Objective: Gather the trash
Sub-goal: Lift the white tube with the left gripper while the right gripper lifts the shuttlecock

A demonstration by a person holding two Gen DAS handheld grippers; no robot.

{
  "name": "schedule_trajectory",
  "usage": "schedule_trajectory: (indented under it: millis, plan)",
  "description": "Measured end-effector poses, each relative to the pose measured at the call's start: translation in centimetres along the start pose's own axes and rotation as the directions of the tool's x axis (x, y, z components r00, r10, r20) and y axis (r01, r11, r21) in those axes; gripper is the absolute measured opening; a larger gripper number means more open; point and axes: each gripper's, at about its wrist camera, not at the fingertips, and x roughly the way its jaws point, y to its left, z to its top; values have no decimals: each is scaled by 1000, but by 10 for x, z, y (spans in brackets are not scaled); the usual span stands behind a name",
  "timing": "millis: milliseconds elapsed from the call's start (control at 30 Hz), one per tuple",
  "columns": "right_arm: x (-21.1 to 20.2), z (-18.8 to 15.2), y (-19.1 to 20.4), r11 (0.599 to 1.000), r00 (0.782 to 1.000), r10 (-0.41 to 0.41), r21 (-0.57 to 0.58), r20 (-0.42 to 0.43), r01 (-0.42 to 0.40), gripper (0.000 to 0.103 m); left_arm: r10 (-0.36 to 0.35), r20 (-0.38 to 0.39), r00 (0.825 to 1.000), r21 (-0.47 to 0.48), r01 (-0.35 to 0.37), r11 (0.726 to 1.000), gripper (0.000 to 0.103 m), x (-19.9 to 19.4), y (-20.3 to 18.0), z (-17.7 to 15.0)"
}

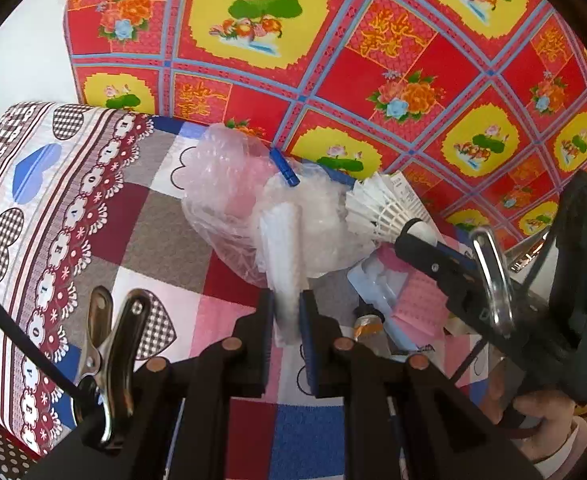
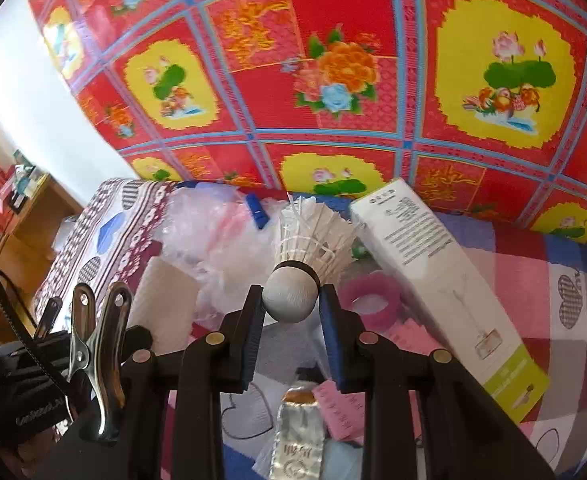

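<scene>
R gripper [image 2: 291, 314] has the shuttlecock [image 2: 309, 252] by its rounded cork, pads pinching the cork from both sides, jaws partway closed around it. The shuttlecock's long axis runs straight out ahead of the jaws, feather skirt fanned forward and slightly up, away from the wrist cam. Below the jaws, nearer the cam: a silvery foil wrapper [image 2: 299, 436] and a pink paper scrap [image 2: 339, 408] on the patchwork quilt [image 2: 553, 280]. Just beyond the R jaw tip, a pink tape ring [image 2: 371, 300]; to the right of it a white carton [image 2: 433, 264] lying diagonally. Ahead-left, the clear plastic bag [image 2: 209, 248] w/ a blue peg [image 2: 256, 210] at its rim; red floral cloth [image 2: 333, 80] behind all.

L gripper [image 1: 287, 312], jaws nearly shut, pinches a thin fold of the plastic bag's edge; the bag bulges straight ahead of those jaws. From the L cam the shuttlecock sits just right of the bag, feathers pointing toward it, touching or nearly so.

Judgement: the drop turns on that gap — bag lies left & slightly ahead of the R jaws, so the feather end leads in; R hand is the one carrying, L merely steadies. Bag mouth itself can't be made out.
</scene>
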Motion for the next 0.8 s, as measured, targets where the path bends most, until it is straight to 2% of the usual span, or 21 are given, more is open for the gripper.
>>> schedule_trajectory:
  millis: [800]
  plan:
    - [-40, -36, 57, 987, 992, 127, -107, 23, -123, 29, 48, 91, 995, -66, -43, 997, 14, -59, 20, -32]
